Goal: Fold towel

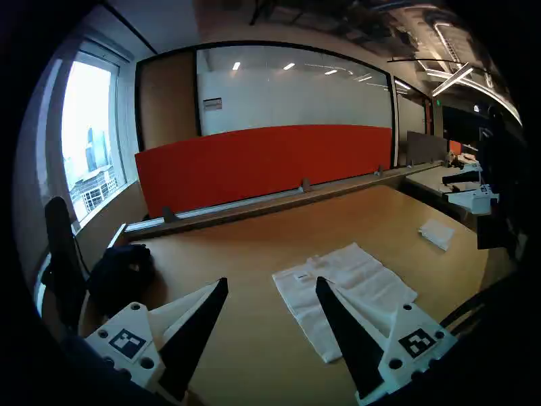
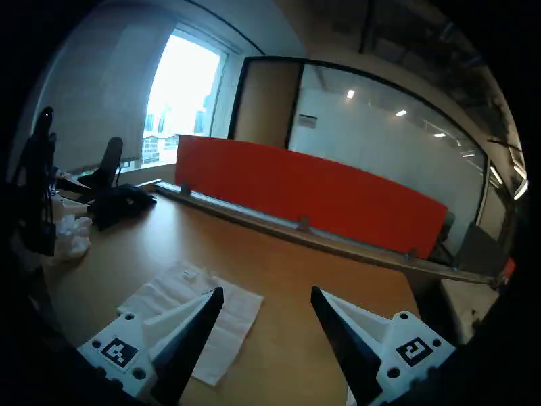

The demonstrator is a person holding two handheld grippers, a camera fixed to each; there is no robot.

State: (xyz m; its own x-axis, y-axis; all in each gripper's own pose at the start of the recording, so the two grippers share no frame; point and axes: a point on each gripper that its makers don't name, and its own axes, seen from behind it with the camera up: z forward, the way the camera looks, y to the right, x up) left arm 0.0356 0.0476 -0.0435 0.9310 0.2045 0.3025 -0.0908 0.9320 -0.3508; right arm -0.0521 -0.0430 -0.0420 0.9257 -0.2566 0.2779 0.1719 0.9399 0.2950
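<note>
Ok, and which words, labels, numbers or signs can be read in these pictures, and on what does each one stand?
No text here can be read.
Small sign on the glass wall: too small and blurred.
Tag on the white towel: too small.
Square marker on the left hand-held gripper: a black-and-white pattern, no letters.

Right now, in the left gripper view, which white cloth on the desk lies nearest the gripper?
The large spread-out towel, just beyond the left gripper; the small folded piece lies farther right.
</note>
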